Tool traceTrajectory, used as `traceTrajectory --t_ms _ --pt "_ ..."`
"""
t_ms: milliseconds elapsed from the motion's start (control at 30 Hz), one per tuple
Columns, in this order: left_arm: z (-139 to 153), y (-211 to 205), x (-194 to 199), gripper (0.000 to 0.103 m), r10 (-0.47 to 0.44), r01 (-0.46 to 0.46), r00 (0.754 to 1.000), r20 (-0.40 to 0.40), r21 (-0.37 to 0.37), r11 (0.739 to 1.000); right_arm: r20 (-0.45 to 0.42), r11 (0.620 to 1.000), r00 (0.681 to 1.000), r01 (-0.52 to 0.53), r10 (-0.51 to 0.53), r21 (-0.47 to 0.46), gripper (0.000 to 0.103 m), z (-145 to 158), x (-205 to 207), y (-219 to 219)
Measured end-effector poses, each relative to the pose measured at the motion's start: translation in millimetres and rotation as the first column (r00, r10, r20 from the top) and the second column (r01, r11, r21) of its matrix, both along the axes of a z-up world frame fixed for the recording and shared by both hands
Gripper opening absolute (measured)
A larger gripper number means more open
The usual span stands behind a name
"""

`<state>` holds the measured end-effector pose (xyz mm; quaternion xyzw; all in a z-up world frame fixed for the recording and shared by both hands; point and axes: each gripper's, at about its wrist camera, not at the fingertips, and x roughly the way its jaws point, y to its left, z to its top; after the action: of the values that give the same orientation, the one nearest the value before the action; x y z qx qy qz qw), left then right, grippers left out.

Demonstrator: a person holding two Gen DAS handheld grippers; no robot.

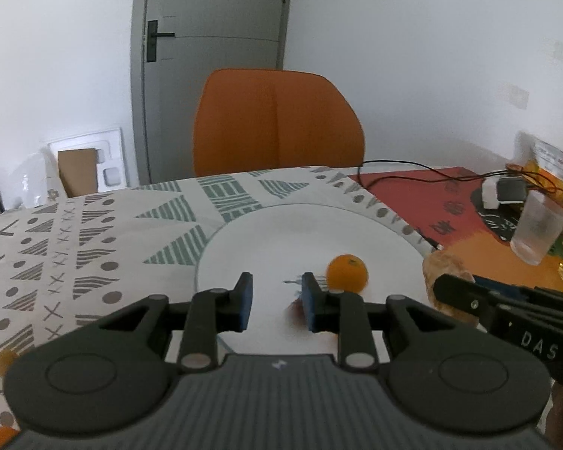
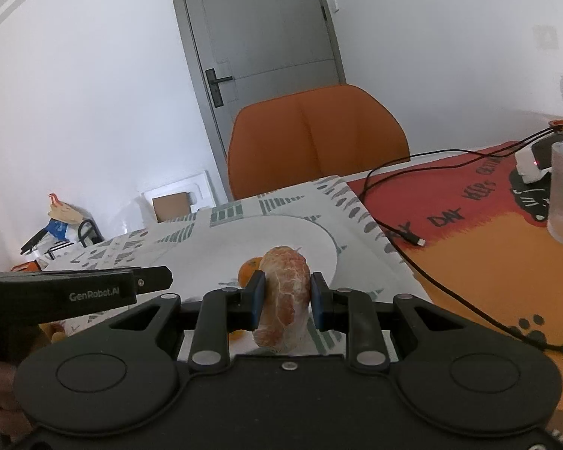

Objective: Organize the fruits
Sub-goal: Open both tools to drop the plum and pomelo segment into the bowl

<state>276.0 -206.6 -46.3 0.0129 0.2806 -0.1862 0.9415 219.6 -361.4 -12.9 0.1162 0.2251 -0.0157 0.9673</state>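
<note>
Right gripper (image 2: 285,302) clamps peeled fruit (image 2: 283,300)

White plate (image 1: 266,240) on grey-green geometric-print cloth (image 1: 75,247); orange fruit (image 1: 347,273), orange chair (image 1: 277,120).

Light: soft, even, bright | Glare: white walls washed out | Blur: small round orange fruit (image 1: 347,273) smeared | Distortion: grey panelled door (image 2: 266,33) bowed, corners vignetted

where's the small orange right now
The small orange sits on the white plate, toward its right side, just beyond the open left gripper; from the right wrist view it peeks out behind the peeled fruit.
</note>
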Motion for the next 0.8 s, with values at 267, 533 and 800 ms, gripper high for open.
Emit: traceTrajectory --t_ms 267,533,800 --pt "3 21 0 0.033 0.041 -0.041 0.999 -0.017 0.023 0.999 0.015 1.0 1.0 -0.002 0.002 0.009 0.024 5 15 4" --pt "19 47 -6 0.083 0.129 -0.129 0.991 0.02 0.005 0.992 0.016 1.0 1.0 0.024 -0.024 0.013 0.053 9 9 8" --pt "28 59 -18 0.091 0.186 -0.186 0.982 0.032 -0.002 0.983 0.005 0.999 1.0 0.024 -0.025 0.041 0.069 16 -9 10"
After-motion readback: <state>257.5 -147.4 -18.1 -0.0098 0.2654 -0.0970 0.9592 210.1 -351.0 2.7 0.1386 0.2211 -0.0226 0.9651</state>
